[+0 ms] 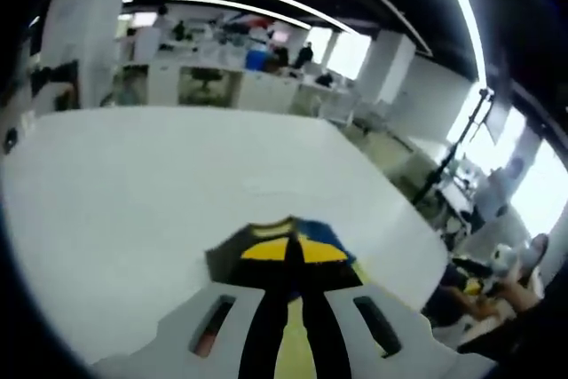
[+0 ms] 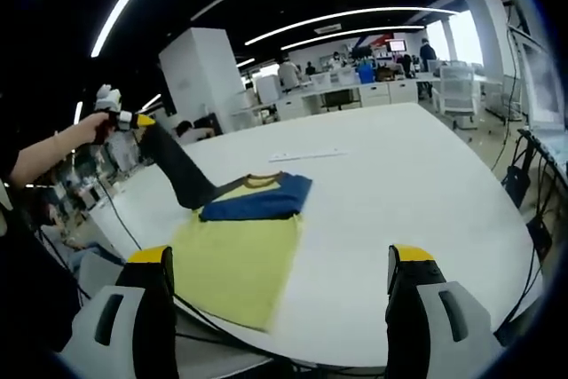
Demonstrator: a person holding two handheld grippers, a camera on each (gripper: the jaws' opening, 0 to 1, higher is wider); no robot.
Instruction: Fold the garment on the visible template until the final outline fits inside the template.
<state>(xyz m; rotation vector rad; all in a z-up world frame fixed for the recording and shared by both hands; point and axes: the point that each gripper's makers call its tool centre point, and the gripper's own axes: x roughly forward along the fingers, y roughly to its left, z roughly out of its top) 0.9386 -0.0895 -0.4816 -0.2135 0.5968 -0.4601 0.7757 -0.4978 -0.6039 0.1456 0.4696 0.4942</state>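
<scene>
Right gripper view: white table [image 2: 399, 175] in open office; right tool [image 2: 280, 299] apart, left tool [image 2: 133, 120] clamping sleeve [image 2: 177, 170].

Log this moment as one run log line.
left hand-held gripper: shut on black sleeve, lifted | right hand-held gripper: open, empty | shirt: on white table, blue sleeve folded across
</scene>
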